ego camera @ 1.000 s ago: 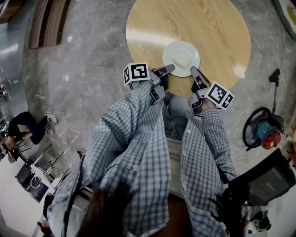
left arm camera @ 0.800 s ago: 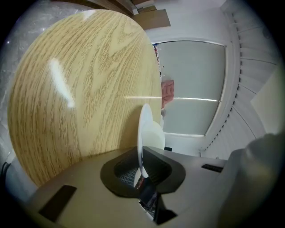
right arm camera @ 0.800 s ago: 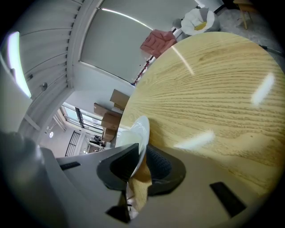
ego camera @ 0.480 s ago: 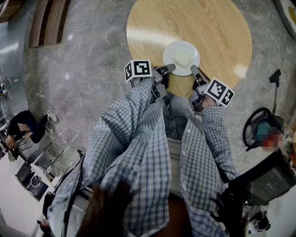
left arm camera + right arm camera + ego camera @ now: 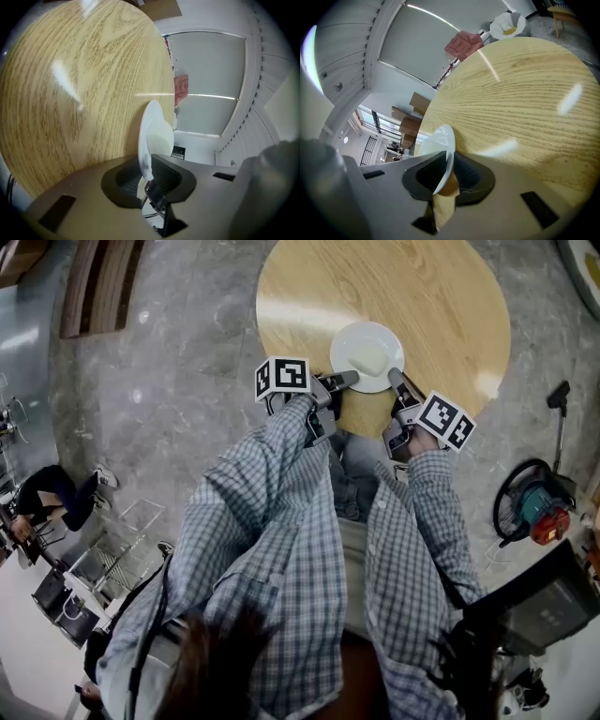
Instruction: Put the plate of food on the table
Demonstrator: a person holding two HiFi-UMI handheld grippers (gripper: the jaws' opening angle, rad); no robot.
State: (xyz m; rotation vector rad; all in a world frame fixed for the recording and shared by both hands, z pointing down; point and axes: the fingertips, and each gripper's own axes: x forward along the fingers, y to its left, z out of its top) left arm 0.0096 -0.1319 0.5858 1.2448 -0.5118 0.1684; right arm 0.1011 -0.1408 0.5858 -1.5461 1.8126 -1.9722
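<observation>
A white plate (image 5: 367, 356) with a pale mound of food (image 5: 371, 356) is over the near part of the round wooden table (image 5: 441, 296). My left gripper (image 5: 345, 380) is shut on the plate's left rim, and my right gripper (image 5: 395, 379) is shut on its right rim. In the left gripper view the plate (image 5: 151, 133) shows edge-on, its rim clamped in the left gripper (image 5: 149, 169). In the right gripper view the plate (image 5: 440, 143) is pinched in the right gripper (image 5: 445, 174), with the table (image 5: 525, 93) behind. Whether the plate touches the tabletop I cannot tell.
Grey marble floor (image 5: 169, 352) surrounds the table. A teal and red machine with a hose (image 5: 536, 507) and a black-handled tool (image 5: 558, 399) stand at the right. A wire rack (image 5: 112, 554) and a seated person (image 5: 47, 498) are at the lower left.
Both grippers and the plate have crept slightly forward over the table. Both grips have stayed the same.
</observation>
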